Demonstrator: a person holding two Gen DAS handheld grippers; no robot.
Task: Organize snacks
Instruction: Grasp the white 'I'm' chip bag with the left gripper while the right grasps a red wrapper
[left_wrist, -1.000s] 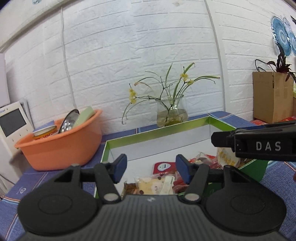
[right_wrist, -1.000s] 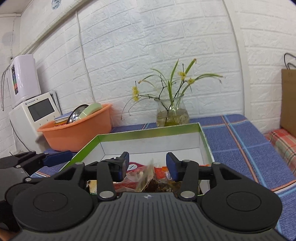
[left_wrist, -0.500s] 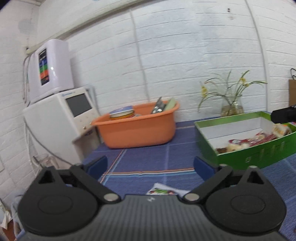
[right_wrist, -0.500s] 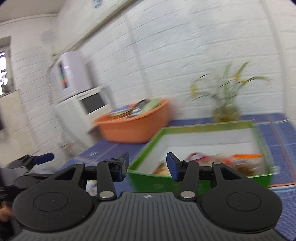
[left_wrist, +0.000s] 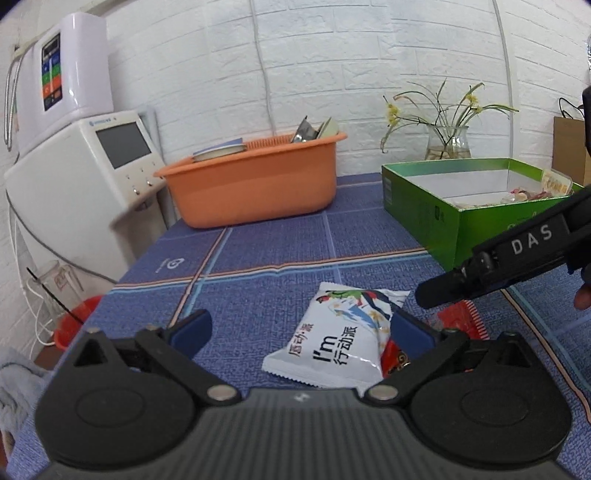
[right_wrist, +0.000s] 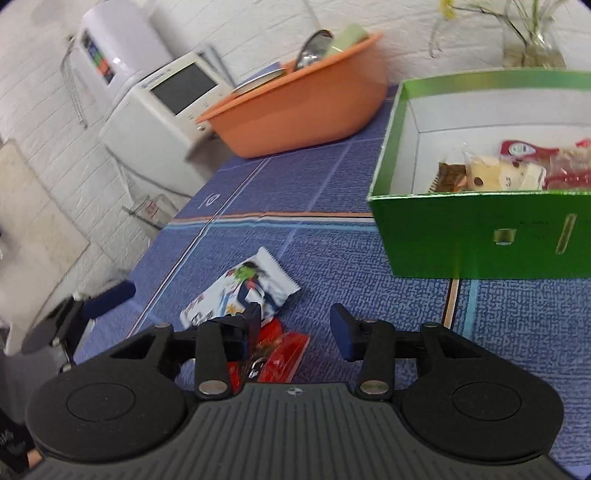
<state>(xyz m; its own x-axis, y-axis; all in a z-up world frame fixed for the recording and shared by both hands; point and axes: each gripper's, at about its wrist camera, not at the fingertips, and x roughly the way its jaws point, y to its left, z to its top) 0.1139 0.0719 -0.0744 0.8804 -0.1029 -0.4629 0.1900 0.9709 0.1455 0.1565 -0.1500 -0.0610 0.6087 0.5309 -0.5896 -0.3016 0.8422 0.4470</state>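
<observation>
Left wrist view: the left gripper (left_wrist: 301, 330) tilts down over the blue tablecloth (left_wrist: 258, 251), jaws spread wide, nothing pinched; a white snack packet (left_wrist: 332, 343) lies flat between them.

Right wrist view: the right gripper (right_wrist: 295, 326) angles downward, jaws parted and empty, above a red packet (right_wrist: 280, 352) beside the white one. Its jaws have just been closing slightly. Well apart stands the green box (right_wrist: 480, 236) holding snacks.
</observation>
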